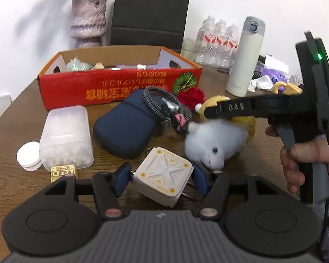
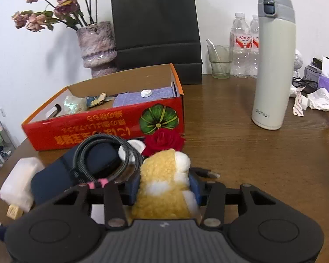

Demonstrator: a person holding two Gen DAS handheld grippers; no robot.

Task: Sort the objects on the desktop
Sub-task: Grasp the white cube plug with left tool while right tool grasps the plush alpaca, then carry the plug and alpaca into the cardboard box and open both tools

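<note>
We see the left gripper [image 1: 161, 178] clamped on the charger [image 1: 162, 176] just above the table [image 1: 15, 182]; right gripper [image 2: 164, 186] squeezes the plush [image 2: 164, 188] (yellow-white), near the box [image 2: 103, 125].

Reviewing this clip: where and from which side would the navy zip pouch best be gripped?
Grip the navy pouch at its rounded near-left end, coming from the front. That end lies bare and flat, while the coiled cable rests on its far-right end.
</note>
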